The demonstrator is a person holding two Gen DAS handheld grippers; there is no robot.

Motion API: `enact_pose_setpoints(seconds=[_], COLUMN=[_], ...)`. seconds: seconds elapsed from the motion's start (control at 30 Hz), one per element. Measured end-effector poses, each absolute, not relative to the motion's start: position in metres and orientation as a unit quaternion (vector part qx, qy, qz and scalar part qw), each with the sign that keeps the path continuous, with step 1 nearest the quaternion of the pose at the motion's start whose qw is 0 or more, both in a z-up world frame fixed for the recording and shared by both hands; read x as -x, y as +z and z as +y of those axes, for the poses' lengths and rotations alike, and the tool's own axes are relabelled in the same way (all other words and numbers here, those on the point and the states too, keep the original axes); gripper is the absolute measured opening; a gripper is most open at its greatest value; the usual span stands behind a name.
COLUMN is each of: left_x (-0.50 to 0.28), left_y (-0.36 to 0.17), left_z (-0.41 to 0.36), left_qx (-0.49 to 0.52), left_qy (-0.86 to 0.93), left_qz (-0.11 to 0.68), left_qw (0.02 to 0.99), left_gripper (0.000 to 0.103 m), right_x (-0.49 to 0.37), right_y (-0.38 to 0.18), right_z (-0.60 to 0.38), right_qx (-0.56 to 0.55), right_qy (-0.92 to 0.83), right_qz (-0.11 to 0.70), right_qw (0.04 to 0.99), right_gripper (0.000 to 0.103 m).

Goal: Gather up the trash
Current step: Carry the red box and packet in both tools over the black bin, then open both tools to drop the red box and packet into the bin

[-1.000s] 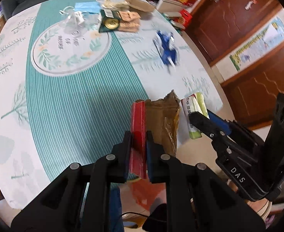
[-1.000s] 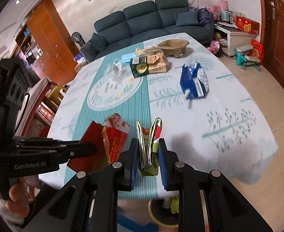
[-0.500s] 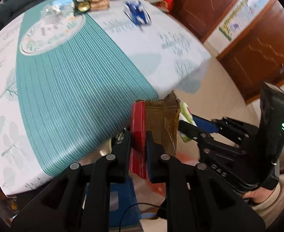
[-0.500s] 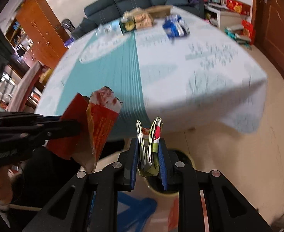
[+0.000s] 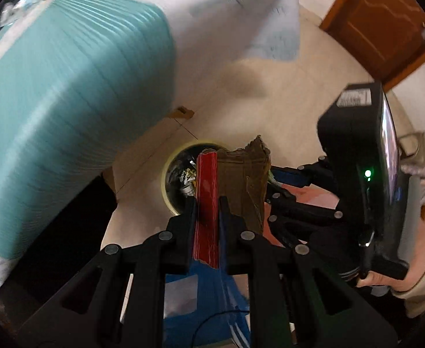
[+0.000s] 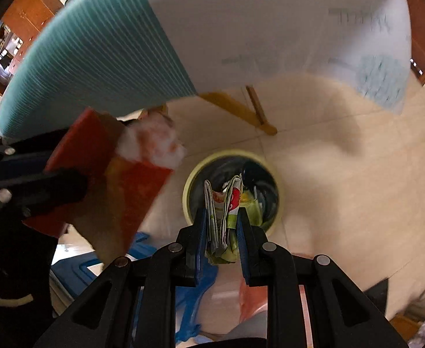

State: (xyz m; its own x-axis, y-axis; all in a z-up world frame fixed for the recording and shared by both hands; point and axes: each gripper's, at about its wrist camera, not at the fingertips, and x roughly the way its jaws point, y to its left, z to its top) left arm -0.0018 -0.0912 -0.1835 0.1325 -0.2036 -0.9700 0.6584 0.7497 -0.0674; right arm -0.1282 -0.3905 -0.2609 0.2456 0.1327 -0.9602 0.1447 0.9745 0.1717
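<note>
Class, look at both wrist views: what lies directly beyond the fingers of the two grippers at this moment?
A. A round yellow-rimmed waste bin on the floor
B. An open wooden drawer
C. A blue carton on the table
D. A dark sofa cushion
A: the round yellow-rimmed waste bin stands on the tiled floor just past the folded green-and-white wrapper and the red-and-brown torn packet.

Home, living or dining room: desk under a teal-and-white patterned cloth (image 5: 67, 72), beige tiled floor (image 6: 328, 159), brown wooden doors (image 5: 380, 23), yellow-rimmed waste bin (image 6: 187, 194) on the floor, wooden cabinet (image 6: 29, 14).
</note>
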Motion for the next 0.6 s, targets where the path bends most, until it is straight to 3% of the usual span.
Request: enact_pose_setpoints(seconds=[0.6], left_x=[-0.017], left_y=[-0.317], left_z=[-0.142], left_qx=[-0.271], left_qy=[-0.302], left_qz=[0.598], left_qw=[0.691], left_gripper=[0.012], right_x=[0.126], right_y=[-0.351], right_z=[-0.424], right_qx=[-0.181], right_qy=[-0.005], right_qz=[0.641], right_qw=[0.746], right_gripper=[0.02])
